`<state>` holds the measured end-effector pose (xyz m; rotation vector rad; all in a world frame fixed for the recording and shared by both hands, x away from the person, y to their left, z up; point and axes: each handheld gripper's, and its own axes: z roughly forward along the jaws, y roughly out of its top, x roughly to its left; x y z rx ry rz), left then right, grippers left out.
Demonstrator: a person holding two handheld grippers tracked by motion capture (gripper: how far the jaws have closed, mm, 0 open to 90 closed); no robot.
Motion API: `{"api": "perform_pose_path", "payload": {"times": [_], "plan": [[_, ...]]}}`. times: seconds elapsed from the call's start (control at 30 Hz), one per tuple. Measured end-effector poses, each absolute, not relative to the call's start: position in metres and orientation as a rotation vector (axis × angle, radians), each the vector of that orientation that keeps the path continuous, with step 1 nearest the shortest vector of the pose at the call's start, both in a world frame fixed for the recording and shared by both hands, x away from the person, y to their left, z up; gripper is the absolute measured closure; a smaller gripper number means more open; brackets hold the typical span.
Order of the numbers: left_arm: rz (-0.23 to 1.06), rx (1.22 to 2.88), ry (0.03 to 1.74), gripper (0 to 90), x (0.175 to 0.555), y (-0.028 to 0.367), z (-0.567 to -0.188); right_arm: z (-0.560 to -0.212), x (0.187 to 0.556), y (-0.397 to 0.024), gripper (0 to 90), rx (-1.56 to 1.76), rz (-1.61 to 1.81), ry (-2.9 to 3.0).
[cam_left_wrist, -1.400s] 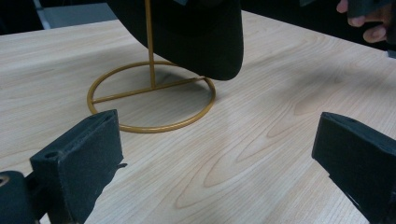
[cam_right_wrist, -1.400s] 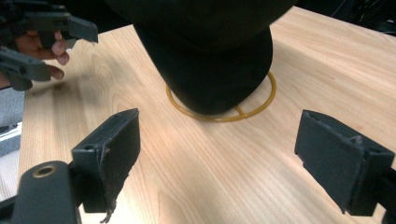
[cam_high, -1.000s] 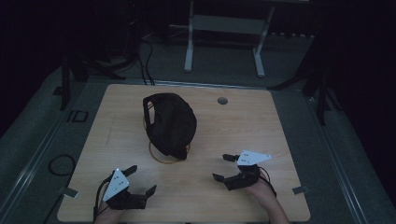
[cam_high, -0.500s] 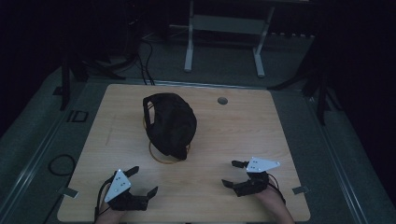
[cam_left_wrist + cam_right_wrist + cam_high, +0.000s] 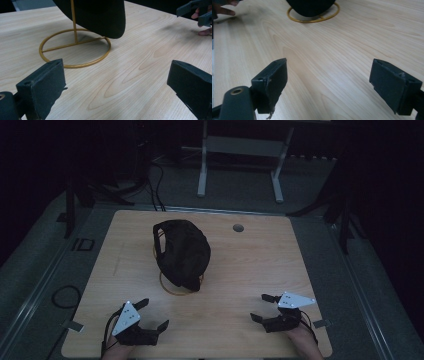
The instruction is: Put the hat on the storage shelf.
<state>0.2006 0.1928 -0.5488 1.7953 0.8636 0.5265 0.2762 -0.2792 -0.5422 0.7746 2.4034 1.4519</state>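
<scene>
My own hands slip off the bottom edge of the high view, so only my left hand-held gripper [image 5: 150,314] and right hand-held gripper [image 5: 264,307] and a bit of wrist show there. In my left gripper view the black hat [image 5: 100,15] is cut off by the top edge and hides the upper part of the gold stand [image 5: 75,47]. The room beyond the bench [image 5: 250,265] is too dark to make out.
</scene>
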Motion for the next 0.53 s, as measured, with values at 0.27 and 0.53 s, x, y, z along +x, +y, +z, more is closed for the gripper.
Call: {"api": "perform_pose_path", "payload": {"times": [0.27, 0.53], "plan": [[0.517, 1.794, 0.873, 2.1, 0.2013, 0.1928, -0.5509, -0.5448, 0.2771, -0.2853, 14.7, 0.787, 1.438, 2.390], [0.507, 1.800, 0.870, 2.1, 0.2015, 0.1926, -0.5520, -0.5461, 0.2775, -0.2846, 14.7, 0.784, 1.428, 2.391]]}}
